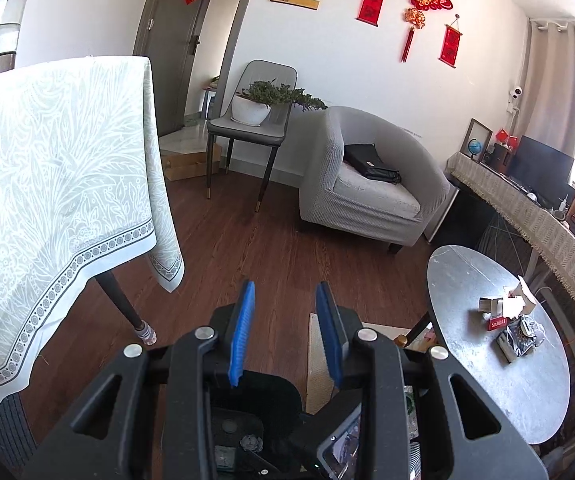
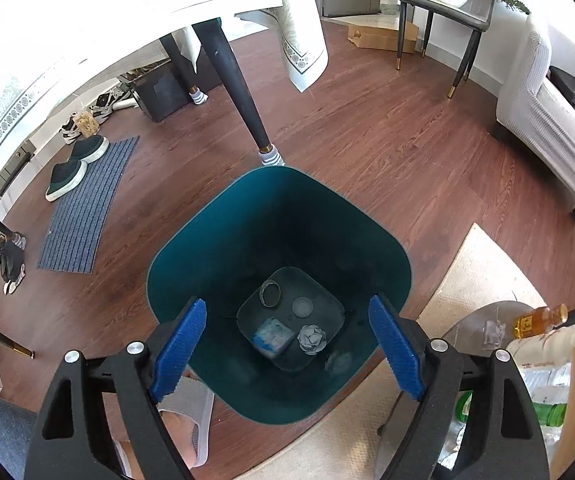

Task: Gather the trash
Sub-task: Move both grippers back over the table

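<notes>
Left-wrist and right-wrist views of a living room during trash collection, described from largest item to smallest.

The wood floor (image 2: 387, 152) carries a teal waste bin (image 2: 191, 248), standing upright and open directly under the right tongs (image 2: 287, 348), beside a cloth-draped dining table (image 1: 47, 152). A round grey tabletop (image 1: 487, 360) stands at the right of the left-wrist view, well apart from the left tongs (image 1: 287, 332).

On that tabletop lies the remaining trash: a torn white carton (image 1: 507, 304), a small red packet (image 1: 497, 324) just beside it, and a dark crinkled foil wrapper (image 1: 521, 340) touching the packet's near side. Inside the bin, on its floor, rest a blue-and-white packet (image 2: 273, 334), a crumpled grey paper ball (image 2: 312, 338), a thin ring (image 2: 270, 294) and a flat round disc (image 2: 302, 306).

The right tongs stand spread wide with nothing between the pads, so a piece has probably just been dropped in. The left tongs show blue pads (image 1: 243, 332) drawn near together but with a visible gap and nothing pinched.

Handling, as a judgement: all three tabletop pieces look light and easily crushed, none fragile. The carton is stiff only along its folds (take it across a raised flap or edge). The foil wrapper is likely slippery and springy, best pinched at a bunched crease. The flat red packet offers little height, so an overhanging edge seems the surest hold.
</notes>
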`<act>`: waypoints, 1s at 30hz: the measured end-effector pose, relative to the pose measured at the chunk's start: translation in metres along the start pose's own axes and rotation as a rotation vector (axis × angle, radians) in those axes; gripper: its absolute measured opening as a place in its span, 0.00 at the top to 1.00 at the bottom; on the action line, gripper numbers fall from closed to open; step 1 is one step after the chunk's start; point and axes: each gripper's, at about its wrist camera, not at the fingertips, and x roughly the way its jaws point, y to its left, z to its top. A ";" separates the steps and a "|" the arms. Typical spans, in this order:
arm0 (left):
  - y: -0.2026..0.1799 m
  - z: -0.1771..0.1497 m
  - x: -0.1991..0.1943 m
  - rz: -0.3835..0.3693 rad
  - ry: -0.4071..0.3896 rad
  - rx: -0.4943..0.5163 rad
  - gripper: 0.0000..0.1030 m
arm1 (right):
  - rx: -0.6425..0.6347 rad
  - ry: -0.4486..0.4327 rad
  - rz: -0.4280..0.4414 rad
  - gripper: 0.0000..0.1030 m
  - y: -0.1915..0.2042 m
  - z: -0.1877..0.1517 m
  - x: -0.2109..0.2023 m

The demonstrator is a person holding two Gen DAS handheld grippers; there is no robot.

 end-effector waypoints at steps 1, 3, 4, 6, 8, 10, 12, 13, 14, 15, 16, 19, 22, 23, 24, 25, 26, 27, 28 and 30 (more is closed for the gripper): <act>-0.001 0.001 0.000 0.001 -0.003 -0.002 0.66 | -0.002 -0.011 0.005 0.18 -0.001 0.000 -0.009; -0.004 0.002 0.003 0.007 -0.006 0.001 0.65 | -0.016 -0.031 0.003 0.19 -0.002 0.000 -0.025; -0.006 0.001 0.004 0.014 -0.009 0.008 0.65 | -0.025 -0.043 0.002 0.23 -0.002 0.000 -0.034; -0.011 0.003 0.004 0.024 -0.015 0.023 0.65 | -0.038 -0.069 -0.001 0.27 -0.003 0.000 -0.052; -0.014 0.005 0.004 0.023 -0.024 0.017 0.64 | -0.049 -0.105 -0.011 0.28 -0.005 -0.001 -0.073; -0.016 0.007 0.003 0.017 -0.034 0.001 0.63 | -0.053 -0.139 -0.029 0.34 -0.009 -0.001 -0.094; -0.019 0.009 0.002 0.018 -0.048 -0.014 0.62 | -0.052 -0.172 -0.060 0.36 -0.016 -0.003 -0.114; -0.021 0.010 0.002 0.015 -0.053 -0.023 0.62 | -0.046 -0.187 -0.070 0.37 -0.021 -0.004 -0.122; -0.024 0.011 0.002 0.009 -0.055 -0.030 0.61 | -0.037 -0.203 -0.079 0.38 -0.027 -0.006 -0.132; -0.027 0.012 0.003 0.000 -0.055 -0.039 0.60 | -0.027 -0.217 -0.089 0.38 -0.034 -0.007 -0.141; -0.032 0.012 0.003 -0.010 -0.055 -0.045 0.60 | -0.016 -0.231 -0.101 0.39 -0.041 -0.009 -0.150; -0.049 0.013 0.004 -0.035 -0.059 -0.049 0.57 | 0.020 -0.274 -0.134 0.41 -0.065 -0.015 -0.177; -0.072 0.010 0.009 -0.062 -0.051 -0.043 0.50 | 0.061 -0.309 -0.169 0.41 -0.089 -0.024 -0.200; -0.081 0.008 0.011 -0.074 -0.043 -0.037 0.49 | 0.078 -0.319 -0.181 0.41 -0.099 -0.028 -0.207; -0.091 0.007 0.014 -0.089 -0.033 -0.031 0.48 | 0.095 -0.329 -0.194 0.42 -0.109 -0.032 -0.215; -0.101 0.005 0.017 -0.107 -0.024 -0.026 0.47 | 0.111 -0.337 -0.205 0.43 -0.118 -0.036 -0.222; -0.110 0.003 0.019 -0.123 -0.017 -0.023 0.43 | 0.125 -0.344 -0.218 0.43 -0.128 -0.041 -0.229; -0.120 0.001 0.021 -0.141 -0.009 -0.018 0.40 | 0.137 -0.351 -0.235 0.44 -0.138 -0.045 -0.236; -0.130 -0.001 0.024 -0.155 -0.002 -0.010 0.38 | 0.147 -0.358 -0.252 0.44 -0.147 -0.050 -0.243; -0.148 -0.006 0.029 -0.180 0.012 0.000 0.35 | 0.165 -0.368 -0.292 0.44 -0.163 -0.061 -0.257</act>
